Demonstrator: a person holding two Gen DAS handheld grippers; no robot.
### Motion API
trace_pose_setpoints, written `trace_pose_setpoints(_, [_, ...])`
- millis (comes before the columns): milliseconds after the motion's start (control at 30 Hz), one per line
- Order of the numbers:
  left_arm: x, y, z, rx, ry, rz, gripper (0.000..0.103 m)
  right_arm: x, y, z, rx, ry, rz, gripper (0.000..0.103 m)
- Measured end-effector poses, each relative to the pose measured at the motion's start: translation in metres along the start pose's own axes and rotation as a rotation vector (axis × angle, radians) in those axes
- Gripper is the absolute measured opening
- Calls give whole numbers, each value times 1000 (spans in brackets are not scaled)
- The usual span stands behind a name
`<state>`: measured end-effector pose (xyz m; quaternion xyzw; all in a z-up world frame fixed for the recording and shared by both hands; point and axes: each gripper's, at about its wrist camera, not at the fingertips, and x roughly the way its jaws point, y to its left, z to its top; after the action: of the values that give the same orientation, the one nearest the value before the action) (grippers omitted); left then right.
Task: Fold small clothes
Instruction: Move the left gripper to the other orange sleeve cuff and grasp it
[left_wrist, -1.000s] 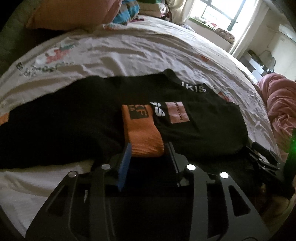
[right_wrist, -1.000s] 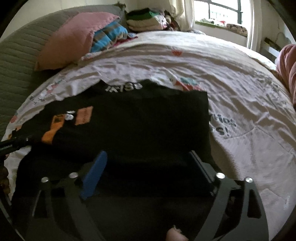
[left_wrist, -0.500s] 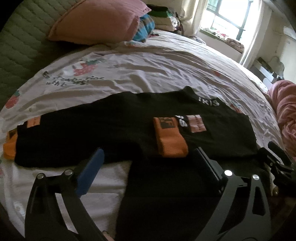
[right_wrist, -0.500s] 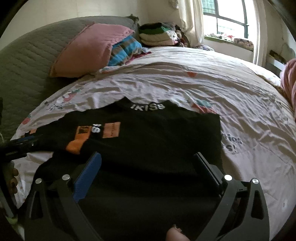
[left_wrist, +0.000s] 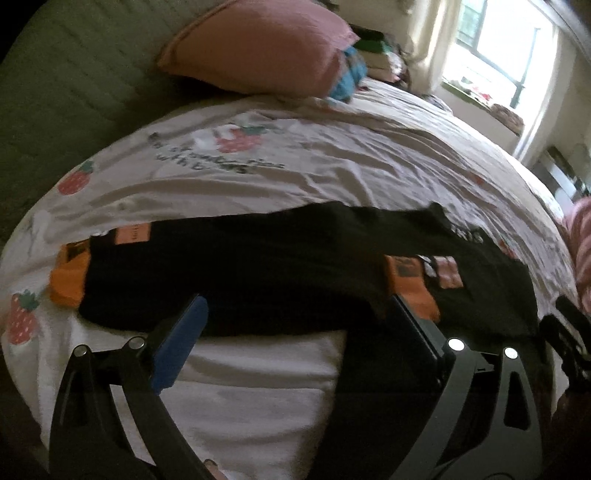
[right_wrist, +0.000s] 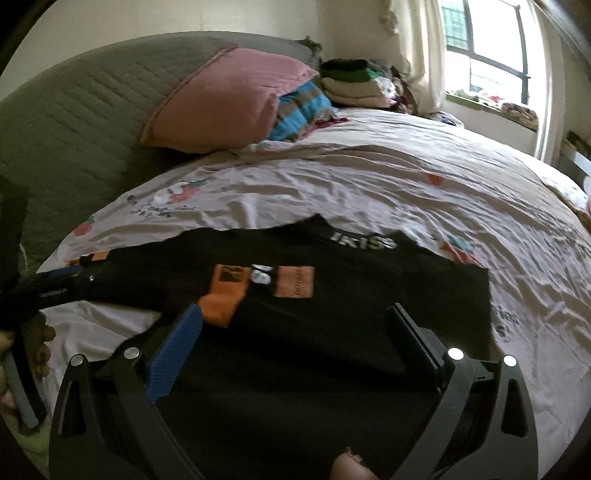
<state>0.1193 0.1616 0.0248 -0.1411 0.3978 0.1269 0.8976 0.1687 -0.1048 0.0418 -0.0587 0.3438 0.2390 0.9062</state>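
A small black top (left_wrist: 258, 273) with orange cuffs lies flat on the bed sheet (left_wrist: 332, 162). One sleeve is folded across its chest, its orange cuff (left_wrist: 410, 288) near the collar print. The other sleeve stretches left, ending in an orange cuff (left_wrist: 68, 284). My left gripper (left_wrist: 295, 314) is open and empty just above the stretched sleeve. In the right wrist view the top (right_wrist: 369, 314) fills the middle, with the folded cuff (right_wrist: 223, 295) at left. My right gripper (right_wrist: 291, 317) is open and empty over the top's lower body.
A pink pillow (right_wrist: 229, 99) and a striped blue cloth (right_wrist: 299, 110) lean on the grey quilted headboard (right_wrist: 81, 107). Folded clothes (right_wrist: 354, 83) are stacked at the bed's far corner by the window. A pink blanket (left_wrist: 580, 240) lies at the right.
My left gripper let go of the folded sleeve's orange cuff, opened, and drew back leftward over the other sleeve. My right gripper lifted and drew back a little, still open.
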Motion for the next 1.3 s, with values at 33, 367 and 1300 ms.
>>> trace_pose_setpoints(33, [0,6,1,-15,0,5,90,2,7,2,-10,0,8,98])
trace_pose_setpoints(367, [-11,59,8,-125,-59,123,93,18,65,16,-90,6,84,98])
trace_pose_setpoints(1300, [-1,175,2,-437,-9,254,93,54,167,14,-236,57,244,99])
